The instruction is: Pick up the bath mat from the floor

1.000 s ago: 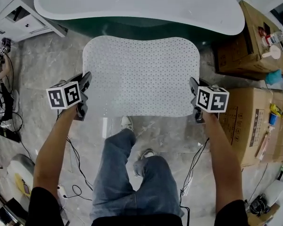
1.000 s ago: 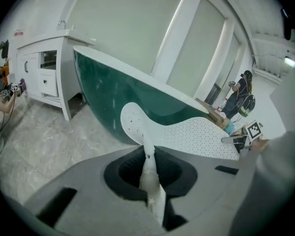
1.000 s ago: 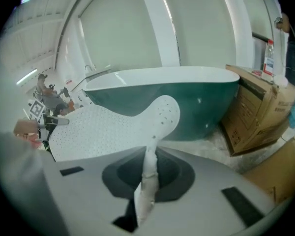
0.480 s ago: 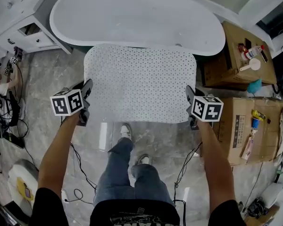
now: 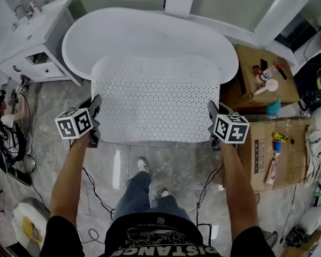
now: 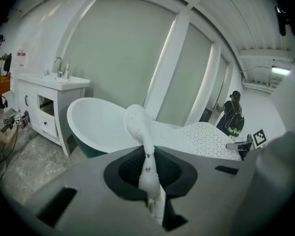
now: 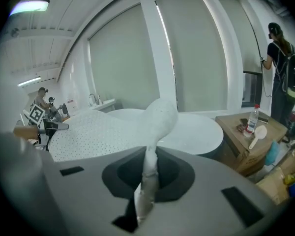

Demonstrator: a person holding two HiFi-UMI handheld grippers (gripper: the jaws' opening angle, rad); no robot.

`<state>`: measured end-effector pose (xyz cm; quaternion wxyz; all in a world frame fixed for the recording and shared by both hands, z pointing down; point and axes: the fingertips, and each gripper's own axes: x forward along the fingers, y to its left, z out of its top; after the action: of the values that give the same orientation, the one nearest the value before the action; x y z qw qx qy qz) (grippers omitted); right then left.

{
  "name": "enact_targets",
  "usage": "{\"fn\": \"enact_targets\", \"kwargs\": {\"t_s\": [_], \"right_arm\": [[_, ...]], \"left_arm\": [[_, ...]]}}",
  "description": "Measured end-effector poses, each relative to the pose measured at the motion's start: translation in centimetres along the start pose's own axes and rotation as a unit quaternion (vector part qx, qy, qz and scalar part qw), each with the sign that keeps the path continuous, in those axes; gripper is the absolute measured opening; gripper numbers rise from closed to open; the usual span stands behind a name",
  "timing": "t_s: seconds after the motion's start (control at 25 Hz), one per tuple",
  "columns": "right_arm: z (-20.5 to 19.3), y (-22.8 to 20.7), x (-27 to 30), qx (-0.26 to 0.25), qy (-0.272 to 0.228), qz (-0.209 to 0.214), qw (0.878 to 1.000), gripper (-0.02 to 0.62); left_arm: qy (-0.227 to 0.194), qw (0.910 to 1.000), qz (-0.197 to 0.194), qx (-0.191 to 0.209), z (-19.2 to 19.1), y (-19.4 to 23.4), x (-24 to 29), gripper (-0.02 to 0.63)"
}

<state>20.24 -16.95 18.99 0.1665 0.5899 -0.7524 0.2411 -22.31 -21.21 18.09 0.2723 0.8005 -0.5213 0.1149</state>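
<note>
White dotted rubber bath mat [image 5: 158,98], held up flat.
I'm clamping its two side edges w/ left gripper [image 5: 96,108] & right gripper [image 5: 211,114], both jaws pinching tight on it.

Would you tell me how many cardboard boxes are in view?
2: one box right of the bathtub, another box nearer the person. Others may be hidden.

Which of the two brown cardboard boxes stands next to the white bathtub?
The far brown cardboard box, with a white scoop on top; the other box lies nearer the person.
</note>
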Motion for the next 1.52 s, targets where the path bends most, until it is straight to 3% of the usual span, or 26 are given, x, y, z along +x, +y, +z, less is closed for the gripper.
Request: {"fn": "enact_targets", "kwargs": {"t_s": [0.28, 0.8, 1.12, 1.52], "right_arm": [[6.9, 1.1, -2.2, 0.002, -0.049, -0.028, 0.998, 0.024], [15.3, 4.4, -5.4, -0.014, -0.133, -0.064, 0.989, 0.023], [17.9, 4.9, -5.6, -0.027, -0.164, -0.070, 0.984, 0.023], [21.7, 4.1, -4.7, -0.044, -0.195, -0.054, 0.978, 0.024]], "left_arm": [[-0.046, 0.9984, -0.020, 0.025, 7.6, -1.5, -1.1, 0.034], [-0.119, 0.9914, -0.050, 0.025, 15.3, -1.8, -2.9, 0.034], [-0.152, 0.9848, -0.035, 0.077, 18.6, -2.2, -3.5, 0.034], [-0.173, 0.9786, -0.004, 0.112, 21.3, -3.6, -2.9, 0.035]]}}
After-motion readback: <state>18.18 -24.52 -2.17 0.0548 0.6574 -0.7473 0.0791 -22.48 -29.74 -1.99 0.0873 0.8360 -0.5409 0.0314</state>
